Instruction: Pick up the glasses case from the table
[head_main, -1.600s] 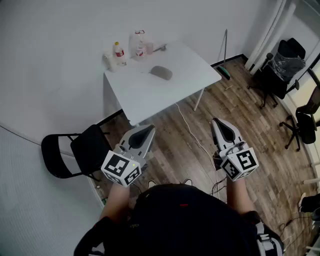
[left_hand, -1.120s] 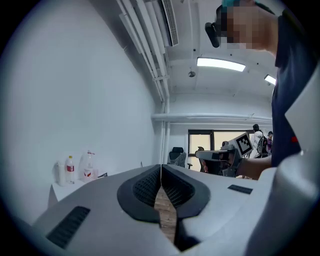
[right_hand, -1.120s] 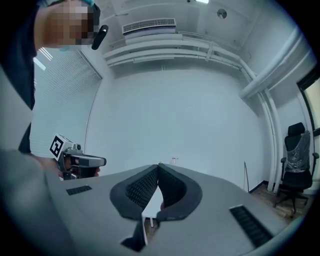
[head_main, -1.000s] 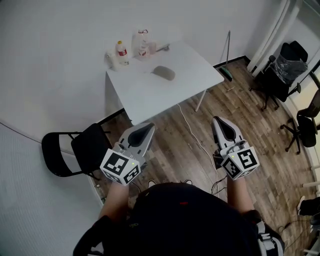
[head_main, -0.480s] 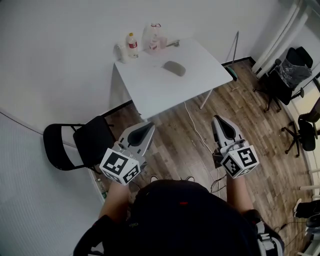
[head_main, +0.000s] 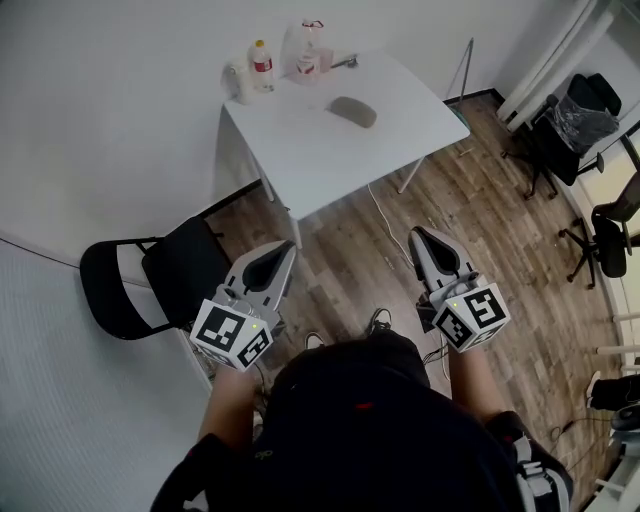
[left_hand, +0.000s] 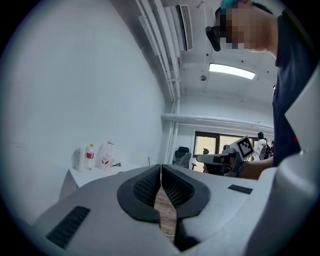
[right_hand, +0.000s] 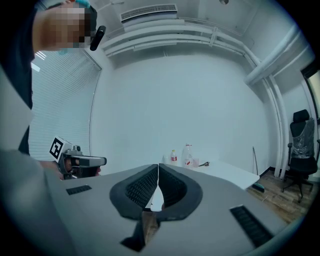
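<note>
A grey oval glasses case (head_main: 353, 111) lies on the white table (head_main: 330, 150) at the far side of the room. My left gripper (head_main: 277, 256) and right gripper (head_main: 420, 240) hang over the wooden floor, well short of the table, both pointing toward it. Each is shut with nothing between its jaws. In the left gripper view the left gripper (left_hand: 160, 168) has its black pads (left_hand: 145, 187) pressed together, and the table's corner (left_hand: 82, 172) shows far off. The right gripper (right_hand: 158, 169) looks the same in its own view, with the table (right_hand: 225, 172) beyond.
Bottles (head_main: 261, 65) and a clear jug (head_main: 309, 50) stand at the table's back edge by the wall. A black folding chair (head_main: 150, 285) sits to the left. Office chairs (head_main: 590, 110) crowd the right side. A white cable (head_main: 385, 225) runs across the floor.
Both grippers have advanced toward the table and sunk a little. The table now shows nearer the top of the head view, and the person's foot has stepped forward.
</note>
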